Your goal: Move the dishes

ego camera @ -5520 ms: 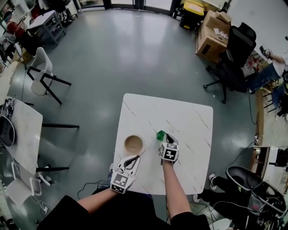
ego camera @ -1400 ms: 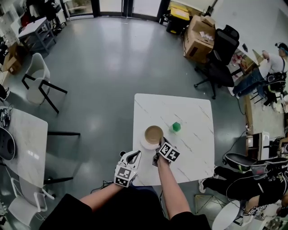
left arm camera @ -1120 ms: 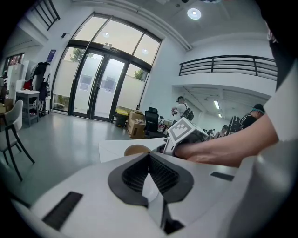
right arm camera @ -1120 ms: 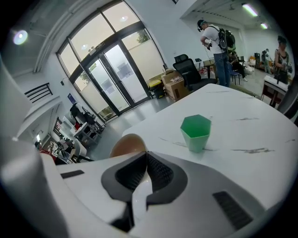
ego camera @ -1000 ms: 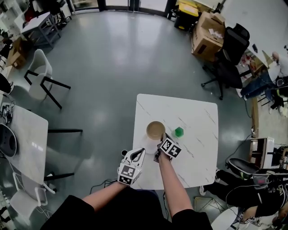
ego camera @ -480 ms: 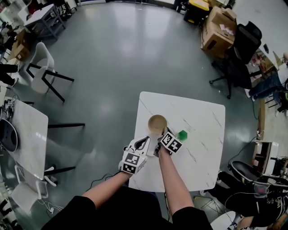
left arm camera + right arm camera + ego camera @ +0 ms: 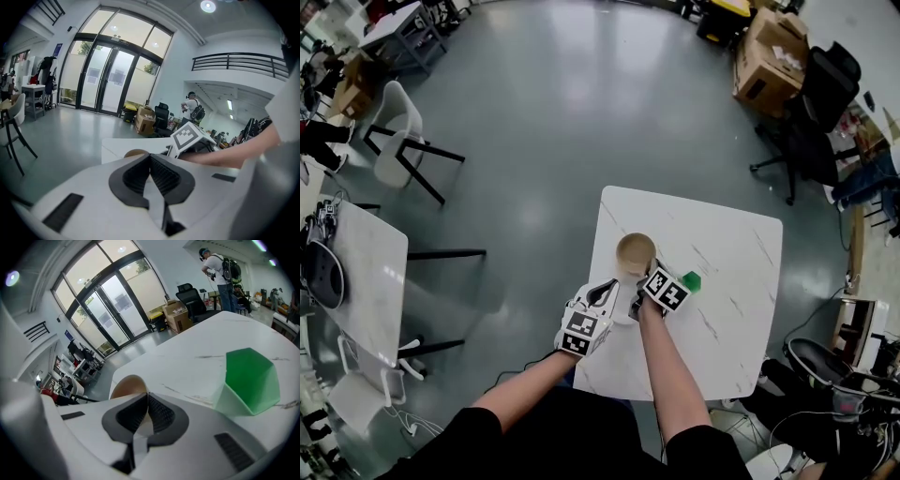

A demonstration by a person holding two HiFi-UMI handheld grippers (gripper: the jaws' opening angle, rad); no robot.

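A tan bowl [image 7: 636, 253] hangs a little above the white marble table [image 7: 722, 309], and my right gripper [image 7: 643, 274] is shut on its near rim. In the right gripper view the bowl [image 7: 127, 383] shows just behind the shut pads of that gripper [image 7: 147, 397]. The white plate [image 7: 622, 307] lies on the table below the bowl. My left gripper [image 7: 607, 289] is at the plate's left edge, shut. In the left gripper view nothing shows between the touching pads of this gripper [image 7: 150, 157]. A small green cup [image 7: 691, 279] stands right of the bowl and fills the right of the right gripper view [image 7: 248, 380].
The table's left edge runs close beside the plate, with grey floor beyond. Another marble table [image 7: 356, 272] and a white chair [image 7: 394, 150] stand to the left. A black office chair [image 7: 811, 122] and cardboard boxes [image 7: 769, 56] are at the back right. A person [image 7: 220, 273] stands beyond the table.
My right gripper left the green cup, closed on the bowl and lifted it off the plate. My left gripper moved from off the table's edge up to the plate's left rim.
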